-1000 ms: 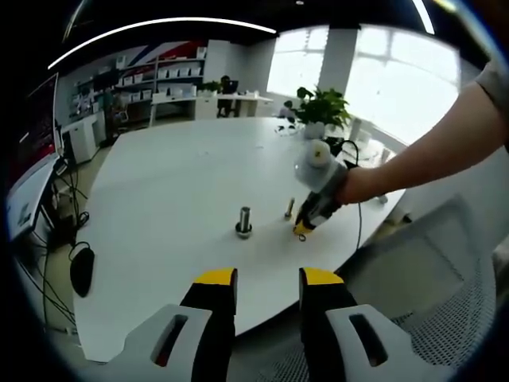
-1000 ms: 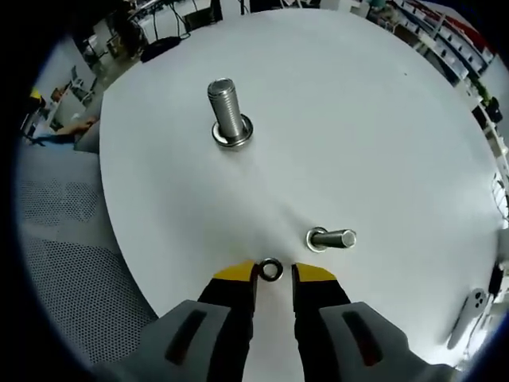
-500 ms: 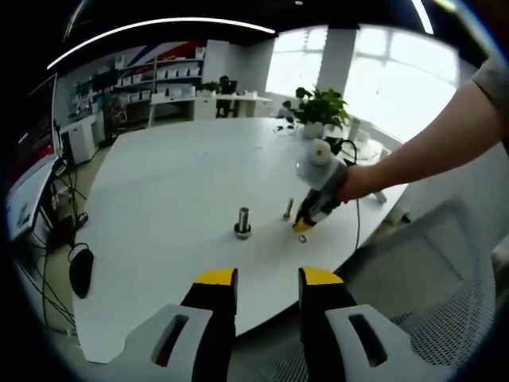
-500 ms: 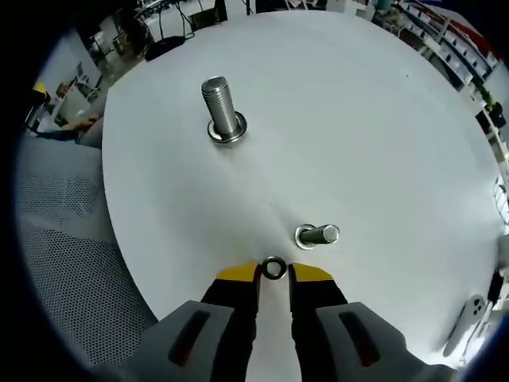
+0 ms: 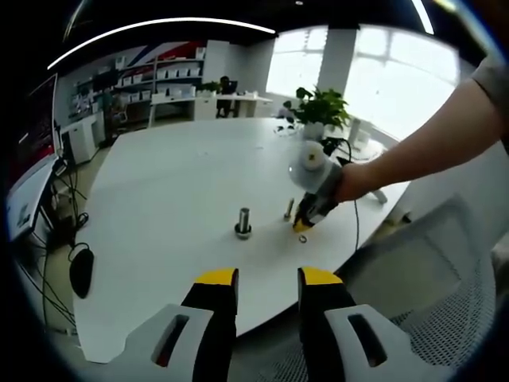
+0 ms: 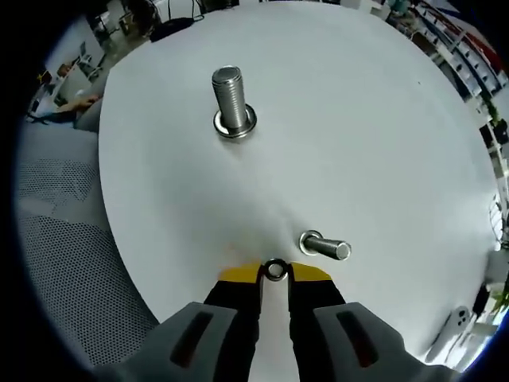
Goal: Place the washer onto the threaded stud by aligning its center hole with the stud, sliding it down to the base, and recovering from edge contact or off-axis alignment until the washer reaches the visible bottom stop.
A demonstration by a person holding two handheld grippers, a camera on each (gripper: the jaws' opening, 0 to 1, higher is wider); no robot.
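In the left gripper view, the left gripper (image 5: 267, 280) hangs off the near edge of the white worktop (image 5: 175, 175) with its fingers (image 5: 216, 280) apart and nothing between them, likely kept back to leave room for the other hand. Out on the worktop a thick stud (image 5: 243, 220) stands upright on its wide base; just right of it is a smaller bolt (image 5: 289, 209), and right again the right gripper (image 5: 303, 227) reaches down in a person's hand, with the washer (image 5: 302, 237) at its tip.

In the right gripper view, the upright stud (image 6: 231, 105) sits far and a little left, well apart from the gripper. Nearer and to the right the smaller bolt (image 6: 324, 246) appears to lie on its side. At the bottom the right gripper (image 6: 274, 273) has its yellow-tipped fingers (image 6: 239, 275) closed in on the washer (image 6: 275, 269), whose hole faces the camera; whether it is lifted clear of the worktop I cannot tell. I judge the pickup is in hand, so the washer can be carried to a stud and its hole lined up over the thread
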